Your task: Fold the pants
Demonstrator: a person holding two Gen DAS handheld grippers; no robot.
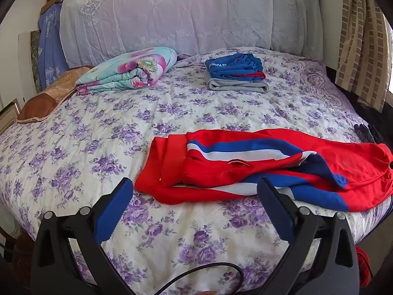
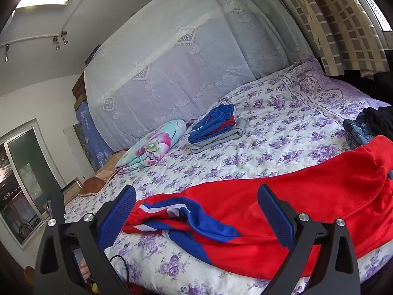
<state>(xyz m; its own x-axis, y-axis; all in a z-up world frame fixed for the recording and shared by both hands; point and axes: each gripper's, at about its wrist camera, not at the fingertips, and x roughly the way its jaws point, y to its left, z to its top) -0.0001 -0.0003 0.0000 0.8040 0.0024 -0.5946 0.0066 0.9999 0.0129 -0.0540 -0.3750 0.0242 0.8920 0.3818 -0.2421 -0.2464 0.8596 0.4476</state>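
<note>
Here we are at the foot of the bed (image 1: 103, 127), its quilt printed all over with purple flowers. The red pants (image 1: 258, 164), striped in blue and white down the side, lie loosely bunched and crosswise along the near edge of the mattress, one part doubled over another, the fabric rumpled rather than flat.

The left gripper (image 1: 195, 186) hovers just off the near edge, tilted down toward the quilt, its blue-padded fingers (image 1: 110, 211) spread wide with nothing between them. The right-hand finger sits in front of the pants' lower edge, but I can't say it touches the cloth.

Over on the other side, the right gripper (image 2: 196, 194) hangs more level, just in front of the pants (image 2: 282, 209). Its fingers (image 2: 118, 216) are released too, fully apart, the red fabric showing in the gap but not pinched.

Farther up the bed, a folded stack of clothes (image 1: 235, 75), blue on top, a sliver of red, grey underneath, sits well apart from the pants. To its left lies a rolled floral blanket (image 1: 127, 71), pink and turquoise. A lace net curtain (image 1: 172, 14) hangs behind the head of the bed, and a checked curtain (image 1: 361, 41) covers the right side. Some dark clothes (image 2: 368, 125) are heaped at the far right edge of the mattress.
</note>
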